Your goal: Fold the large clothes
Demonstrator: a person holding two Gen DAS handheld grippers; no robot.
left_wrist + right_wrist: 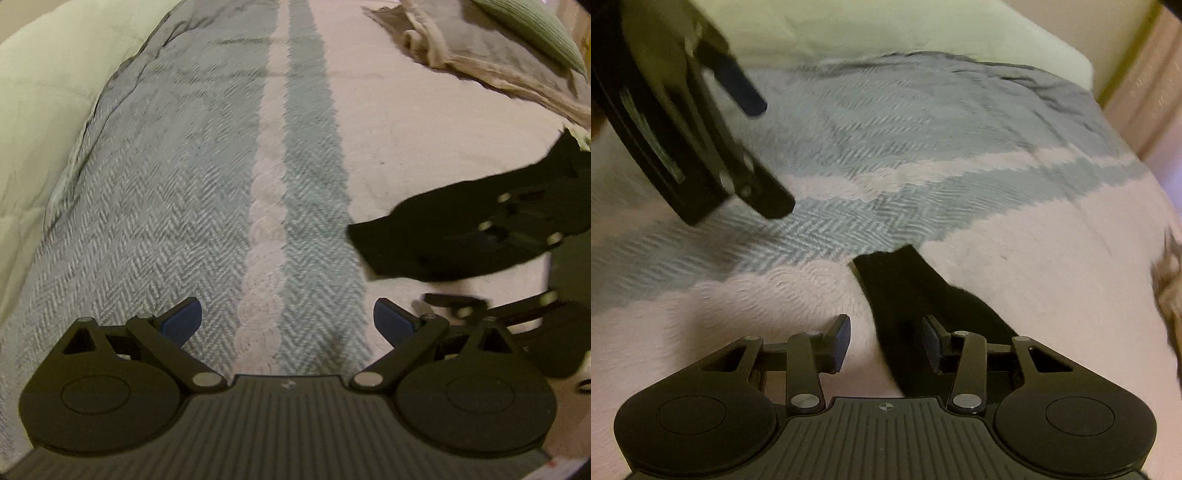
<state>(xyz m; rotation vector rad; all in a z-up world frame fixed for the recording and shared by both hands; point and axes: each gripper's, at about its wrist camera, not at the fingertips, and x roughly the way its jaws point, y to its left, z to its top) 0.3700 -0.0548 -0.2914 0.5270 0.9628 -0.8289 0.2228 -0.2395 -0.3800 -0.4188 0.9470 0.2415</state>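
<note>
- A black garment (908,306) is seen lying on the blanket (923,147), its narrow end stretched out over the pale part, just short of the grey-green herringbone band.
- In the right wrist view, that black cloth is passed between the two fingers of the right gripper (886,341); the fingers are held apart, and no pinch on the fabric is made.
- In the left wrist view, the same garment (424,236) is found at the right side, with the right gripper partly in front of it, blurred.
- The left gripper (288,321) is held with its blue pads (184,317) spread wide; nothing is caught between them, only the herringbone weave and a white cable stripe are seen below.
- In the right wrist view the left gripper (753,103) is seen at the upper left, raised over the blanket, well apart from the black cloth.
- A pale pillow (40,103) is seen beyond the blanket's far edge.
- A beige cloth (461,48) is spotted lying crumpled at the upper right.
</note>
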